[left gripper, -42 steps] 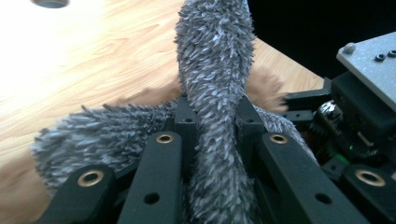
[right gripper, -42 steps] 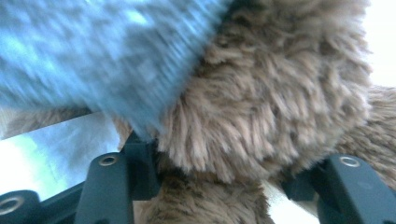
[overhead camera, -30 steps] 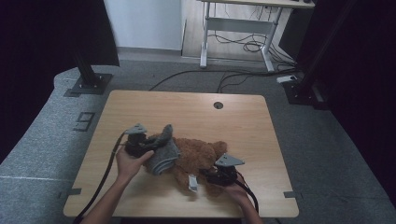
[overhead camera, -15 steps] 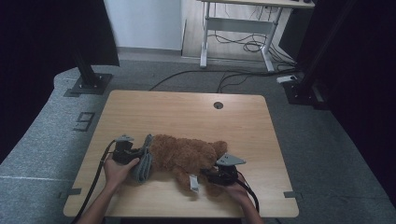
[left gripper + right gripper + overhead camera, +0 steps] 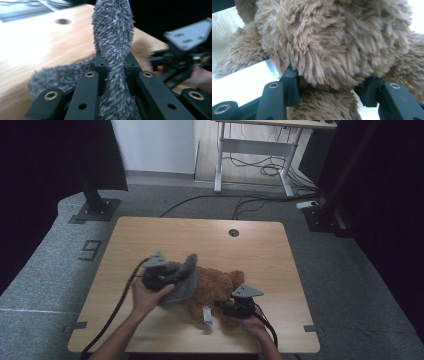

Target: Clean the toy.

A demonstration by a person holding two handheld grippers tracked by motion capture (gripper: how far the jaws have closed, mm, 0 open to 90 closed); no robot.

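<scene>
Grey cloth (image 5: 184, 281) hides brown teddy's (image 5: 220, 287) left half.

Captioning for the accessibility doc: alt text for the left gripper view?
The left gripper is shut on a grey cloth, which stands up between its black jaws. Beyond lie a wooden table, a blurred brown teddy and, at right, the right gripper.

I am in a lab or a recording room. Far ahead of my left gripper (image 5: 172, 277) black curtains (image 5: 45, 170) hang, a black stand (image 5: 95, 205) sits on grey carpet (image 5: 50, 245), cables (image 5: 260, 170) lie under a white desk (image 5: 255, 150).
</scene>
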